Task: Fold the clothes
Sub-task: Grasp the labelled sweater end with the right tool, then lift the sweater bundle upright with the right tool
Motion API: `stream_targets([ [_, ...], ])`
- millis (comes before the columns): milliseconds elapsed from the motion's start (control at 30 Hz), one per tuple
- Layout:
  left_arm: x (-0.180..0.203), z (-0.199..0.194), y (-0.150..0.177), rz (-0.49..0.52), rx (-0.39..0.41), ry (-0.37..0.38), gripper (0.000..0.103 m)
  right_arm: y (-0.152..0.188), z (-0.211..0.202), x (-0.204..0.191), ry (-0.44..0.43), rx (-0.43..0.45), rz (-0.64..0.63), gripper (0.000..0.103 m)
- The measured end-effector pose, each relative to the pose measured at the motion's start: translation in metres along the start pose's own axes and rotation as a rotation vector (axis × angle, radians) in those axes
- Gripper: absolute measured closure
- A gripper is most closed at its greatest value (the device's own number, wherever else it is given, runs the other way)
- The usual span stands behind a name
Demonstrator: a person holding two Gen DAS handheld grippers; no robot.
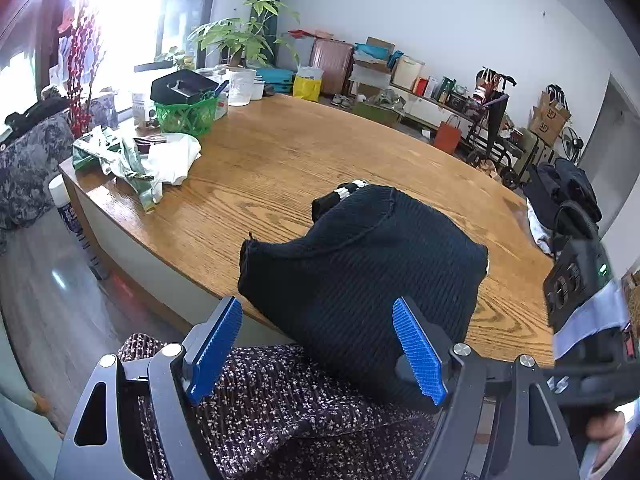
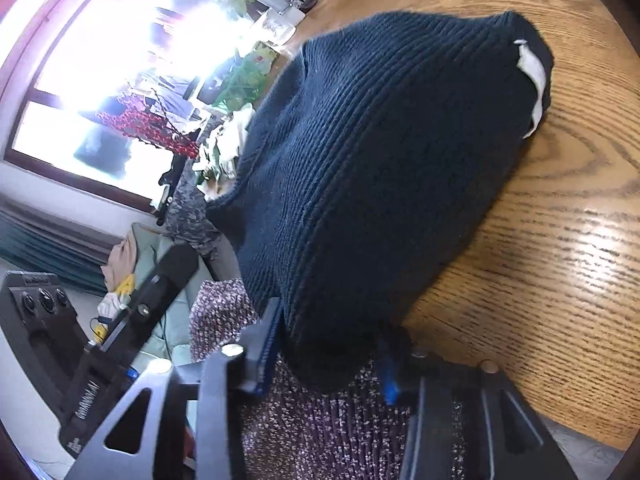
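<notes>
A dark navy ribbed knit sweater (image 1: 360,264) lies bunched on the near edge of a wooden table (image 1: 280,152), its lower part hanging over the rim onto a dark floral-print fabric (image 1: 280,400) below. In the left wrist view the left gripper (image 1: 316,348) stands wide open, its blue ridged pads (image 1: 218,344) apart, one clear of the cloth at the table's edge and the other lying against the sweater's near side without pinching it. In the right wrist view the right gripper (image 2: 328,344) has its jaws closed in on the sweater's hanging hem, a fold of the knit bunched between the two blue pads (the far pad is mostly buried in the cloth). A white label (image 2: 534,80) shows at the sweater's far end. Across the table sit a green basket (image 1: 186,114), crumpled plastic bags (image 1: 136,156) and a potted plant (image 1: 244,36); a pink suitcase (image 1: 332,66) stands by the wall.
</notes>
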State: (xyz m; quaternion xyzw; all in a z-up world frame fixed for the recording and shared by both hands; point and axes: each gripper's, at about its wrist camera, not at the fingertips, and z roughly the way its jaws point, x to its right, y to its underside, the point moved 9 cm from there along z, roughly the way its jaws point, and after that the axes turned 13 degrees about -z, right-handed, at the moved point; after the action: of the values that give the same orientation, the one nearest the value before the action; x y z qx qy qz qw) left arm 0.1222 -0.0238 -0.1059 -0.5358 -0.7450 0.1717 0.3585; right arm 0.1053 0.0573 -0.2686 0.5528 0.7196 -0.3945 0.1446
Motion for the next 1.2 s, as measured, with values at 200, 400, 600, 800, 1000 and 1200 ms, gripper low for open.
stream_targets([
  [200,0.008,-0.002,0.000,0.046,0.023,0.001,0.024,-0.021,-0.021,-0.014,0.043,0.080,-0.056,0.068],
  [400,0.017,-0.008,0.008,0.146,0.050,0.034,0.024,-0.049,-0.046,-0.020,0.012,0.159,-0.029,0.070],
  [600,0.032,0.001,0.029,0.276,0.007,0.057,0.024,-0.071,-0.055,-0.029,0.033,0.189,-0.040,0.071],
  [800,0.051,0.011,0.032,0.401,0.024,0.047,0.024,-0.080,-0.058,-0.033,0.009,0.187,-0.029,0.071],
  [1000,0.060,0.026,0.024,0.460,0.048,0.018,0.024,-0.085,-0.060,-0.033,0.005,0.194,-0.028,0.071],
  [1200,0.056,0.039,0.008,0.469,0.094,-0.025,0.024,-0.091,-0.061,-0.035,0.010,0.199,-0.040,0.071],
])
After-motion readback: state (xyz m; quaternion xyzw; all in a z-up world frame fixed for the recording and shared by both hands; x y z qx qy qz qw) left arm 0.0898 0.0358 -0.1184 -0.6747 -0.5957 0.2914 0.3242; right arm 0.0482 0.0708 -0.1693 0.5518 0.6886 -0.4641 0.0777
